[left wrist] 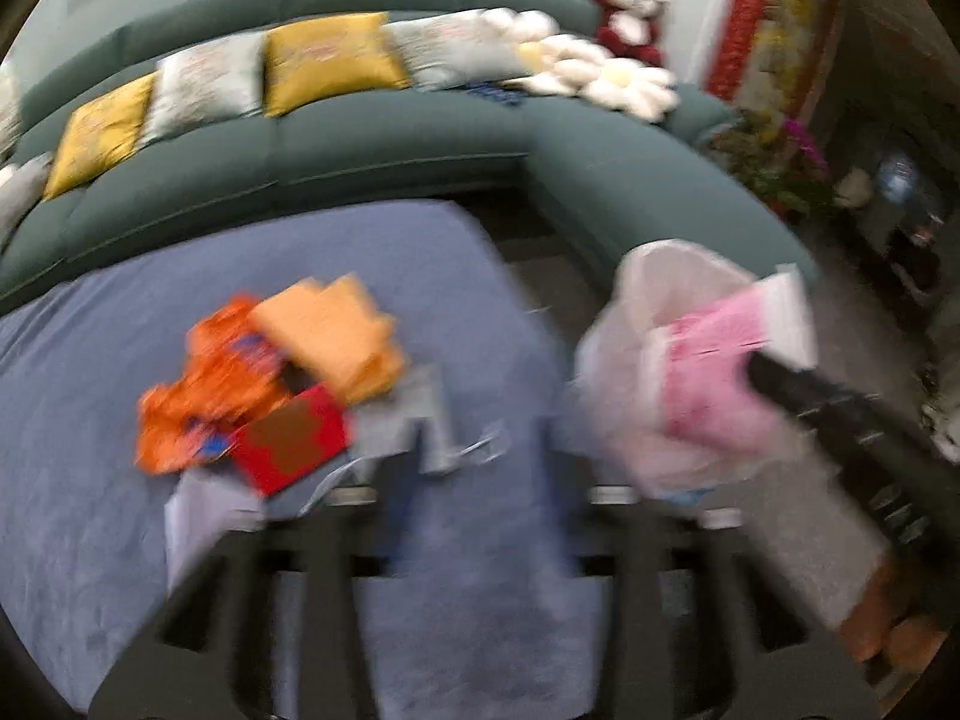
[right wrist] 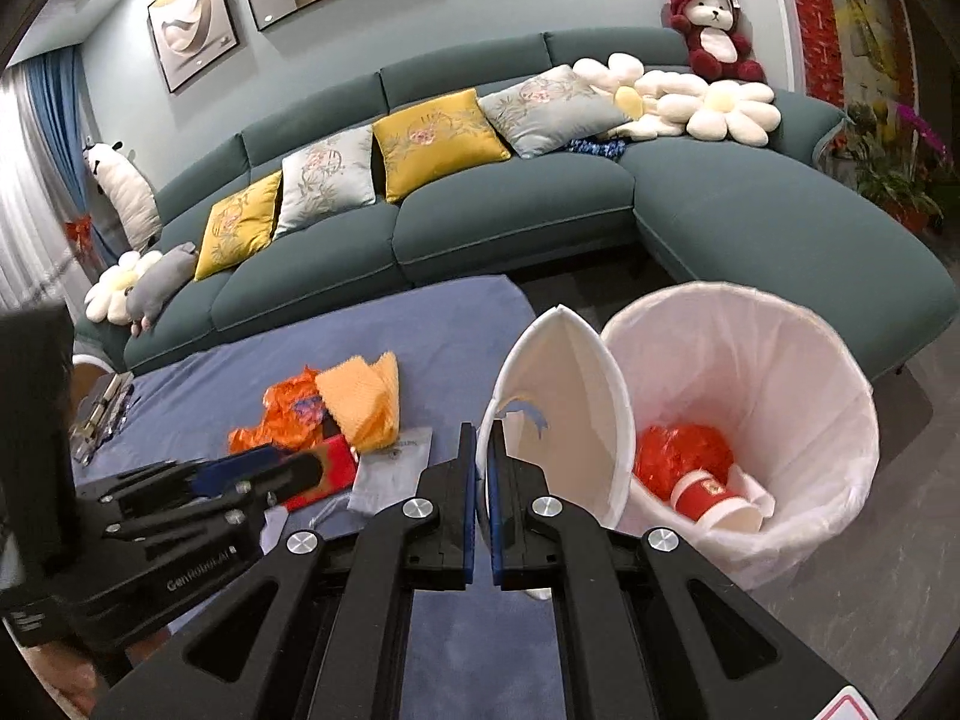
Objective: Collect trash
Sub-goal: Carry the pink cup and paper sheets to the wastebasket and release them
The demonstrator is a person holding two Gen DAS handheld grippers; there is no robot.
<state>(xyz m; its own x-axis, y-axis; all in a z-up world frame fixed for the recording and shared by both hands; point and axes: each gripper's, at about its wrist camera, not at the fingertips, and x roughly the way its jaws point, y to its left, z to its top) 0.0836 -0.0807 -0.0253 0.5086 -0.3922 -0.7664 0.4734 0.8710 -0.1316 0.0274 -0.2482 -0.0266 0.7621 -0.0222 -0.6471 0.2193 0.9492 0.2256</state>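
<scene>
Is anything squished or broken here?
Yes. The white paper cup pinched in the right gripper is squashed flat to a pointed rim with a torn edge, right beside the trash bin. Wrappers lie crumpled on the table.

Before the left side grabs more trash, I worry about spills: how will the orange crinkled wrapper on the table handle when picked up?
The orange wrapper looks like thin, crumpled foil, so it is probably floppy and very light. Its glossy surface may slip between the pads. It lies partly under the yellow cloth, which might drag along.
</scene>
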